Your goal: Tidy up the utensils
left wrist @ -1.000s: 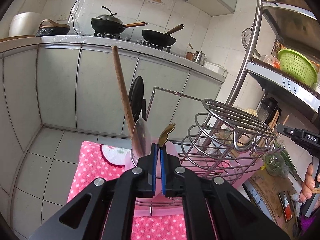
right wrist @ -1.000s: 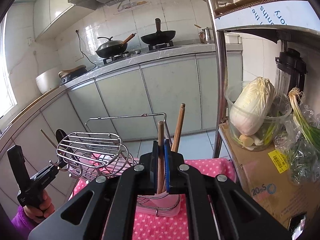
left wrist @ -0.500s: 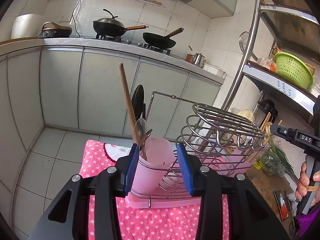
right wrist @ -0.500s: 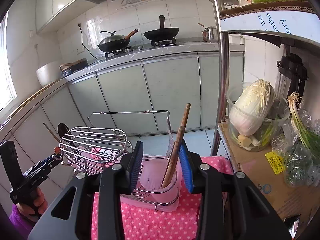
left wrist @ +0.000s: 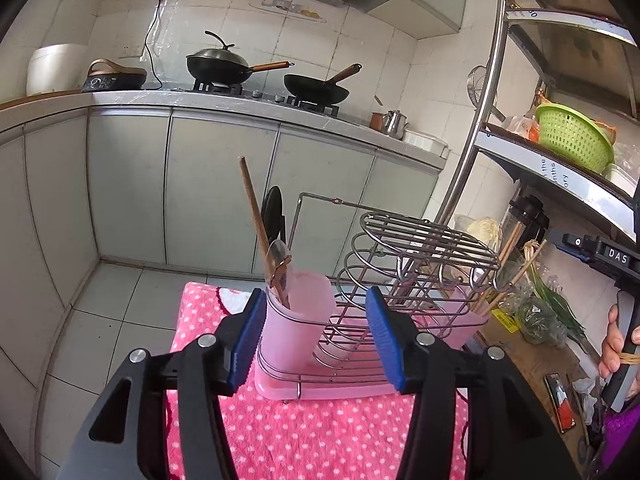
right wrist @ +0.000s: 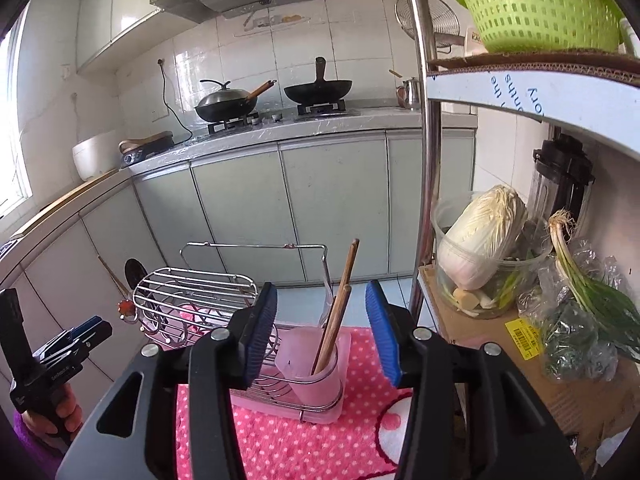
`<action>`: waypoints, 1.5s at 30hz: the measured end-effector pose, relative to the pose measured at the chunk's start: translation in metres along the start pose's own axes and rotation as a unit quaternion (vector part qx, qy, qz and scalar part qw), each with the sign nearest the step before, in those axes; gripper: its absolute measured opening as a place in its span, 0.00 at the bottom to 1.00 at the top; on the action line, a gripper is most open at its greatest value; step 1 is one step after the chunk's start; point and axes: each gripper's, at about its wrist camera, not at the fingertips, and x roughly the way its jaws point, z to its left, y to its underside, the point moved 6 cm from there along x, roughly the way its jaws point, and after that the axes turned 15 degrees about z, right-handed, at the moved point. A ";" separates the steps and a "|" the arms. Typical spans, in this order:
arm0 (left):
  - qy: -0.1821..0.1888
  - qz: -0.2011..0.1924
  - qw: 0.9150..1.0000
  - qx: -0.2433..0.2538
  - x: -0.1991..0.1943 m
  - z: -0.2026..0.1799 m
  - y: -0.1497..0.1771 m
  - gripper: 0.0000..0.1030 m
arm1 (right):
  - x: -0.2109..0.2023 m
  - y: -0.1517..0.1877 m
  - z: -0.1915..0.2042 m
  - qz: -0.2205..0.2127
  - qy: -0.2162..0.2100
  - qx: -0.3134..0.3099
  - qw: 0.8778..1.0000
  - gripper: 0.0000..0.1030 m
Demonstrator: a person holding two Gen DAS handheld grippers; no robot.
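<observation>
Two claws: left claw point(left wrist: 316, 336) and right claw point(right wrist: 321, 334) both spread wide, empty.
Tip: retreat without knocking chopsticks point(right wrist: 335, 322) in lower-centre pink cup point(right wrist: 316, 364).

Chopsticks point(right wrist: 334, 320) lean in one pink cup point(right wrist: 316, 364); a spoon point(left wrist: 278, 256), perhaps steel, stands in the other point(left wrist: 298, 320).

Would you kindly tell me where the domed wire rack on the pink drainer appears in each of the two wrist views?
Left wrist view: the domed wire rack sits right of centre, above and beyond the right blue finger.
Right wrist view: the domed wire rack sits left of centre, beyond the left blue finger.
Shared landmark: the lidded wok on the stove behind.
</observation>
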 end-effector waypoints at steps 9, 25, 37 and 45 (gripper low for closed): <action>-0.016 0.005 1.000 0.011 -0.024 -0.019 0.008 0.64 | -0.044 0.009 0.019 -0.031 -0.001 -0.025 0.999 0.47; -0.063 0.016 0.998 0.001 -0.048 -0.050 0.038 0.66 | -0.028 0.100 0.057 -0.009 -0.003 -0.024 1.000 0.61; -0.086 0.019 0.996 0.017 -0.051 -0.068 0.055 0.65 | -0.016 0.133 0.071 0.009 0.001 -0.025 1.000 0.62; -0.088 0.025 0.996 0.016 -0.048 -0.070 0.060 0.65 | -0.016 0.135 0.074 0.008 0.000 -0.018 1.000 0.62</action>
